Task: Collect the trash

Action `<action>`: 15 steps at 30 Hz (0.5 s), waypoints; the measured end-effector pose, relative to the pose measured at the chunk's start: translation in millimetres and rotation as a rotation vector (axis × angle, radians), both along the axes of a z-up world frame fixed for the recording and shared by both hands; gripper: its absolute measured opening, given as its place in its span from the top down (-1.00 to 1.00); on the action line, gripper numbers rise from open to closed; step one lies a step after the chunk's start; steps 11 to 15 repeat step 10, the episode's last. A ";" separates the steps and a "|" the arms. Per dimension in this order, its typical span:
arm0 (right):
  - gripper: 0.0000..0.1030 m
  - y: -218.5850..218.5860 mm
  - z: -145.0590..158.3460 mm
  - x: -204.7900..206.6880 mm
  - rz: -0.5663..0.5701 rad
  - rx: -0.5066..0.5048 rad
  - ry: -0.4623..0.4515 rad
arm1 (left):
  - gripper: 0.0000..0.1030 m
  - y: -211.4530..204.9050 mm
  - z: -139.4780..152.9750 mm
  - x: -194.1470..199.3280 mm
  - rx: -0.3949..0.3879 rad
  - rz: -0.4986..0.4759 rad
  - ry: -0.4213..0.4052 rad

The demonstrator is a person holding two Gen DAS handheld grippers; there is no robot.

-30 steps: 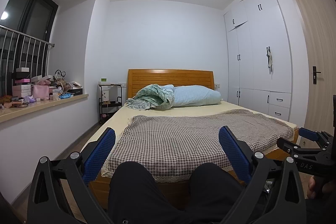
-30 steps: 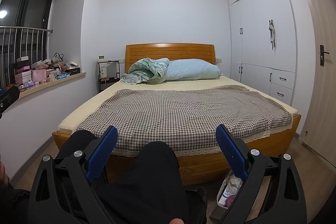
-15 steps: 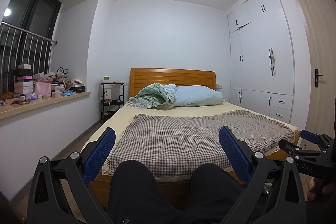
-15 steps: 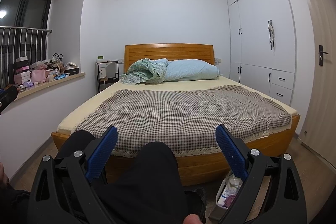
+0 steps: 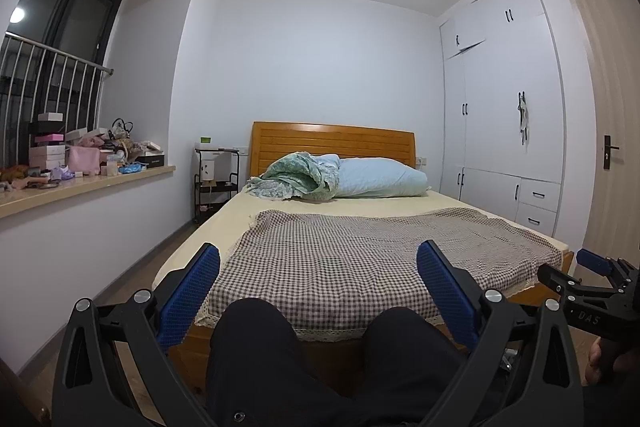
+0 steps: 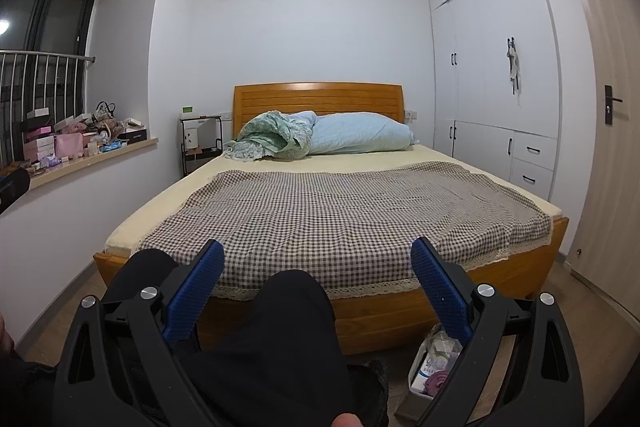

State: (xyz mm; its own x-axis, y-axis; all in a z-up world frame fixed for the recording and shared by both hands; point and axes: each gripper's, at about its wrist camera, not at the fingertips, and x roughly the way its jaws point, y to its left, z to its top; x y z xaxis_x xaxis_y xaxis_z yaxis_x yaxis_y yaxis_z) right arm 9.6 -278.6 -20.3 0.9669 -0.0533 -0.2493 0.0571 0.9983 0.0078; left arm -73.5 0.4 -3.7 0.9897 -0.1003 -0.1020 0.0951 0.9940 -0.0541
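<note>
Your left gripper (image 5: 318,269) and right gripper (image 6: 317,266) both gape wide with nothing between the pads, raised over your knees (image 5: 256,343). The trash bag (image 6: 434,363) sits on the floor below the foot edge of the bed (image 6: 400,303).

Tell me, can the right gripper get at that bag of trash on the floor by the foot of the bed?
Probably yes. The right gripper is open and empty, and the trash bag lies low beside its right finger with bare floor around it. It would have to tip downward first.
</note>
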 end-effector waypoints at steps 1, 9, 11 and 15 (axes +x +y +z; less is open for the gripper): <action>-0.75 -0.2 0.1 -0.3 -0.001 -0.001 -0.002 | -0.86 -0.3 -0.2 0.1 0.002 0.002 0.000; -0.75 -5.8 -5.1 12.3 0.000 -0.007 0.019 | -0.86 3.3 -6.5 14.8 -0.021 -0.020 0.052; -0.75 -7.4 -7.0 20.0 0.003 -0.011 0.016 | -0.86 7.3 -7.4 26.6 -0.044 -0.040 0.075; -0.75 -7.4 -7.0 20.0 0.003 -0.011 0.016 | -0.86 7.3 -7.4 26.6 -0.044 -0.040 0.075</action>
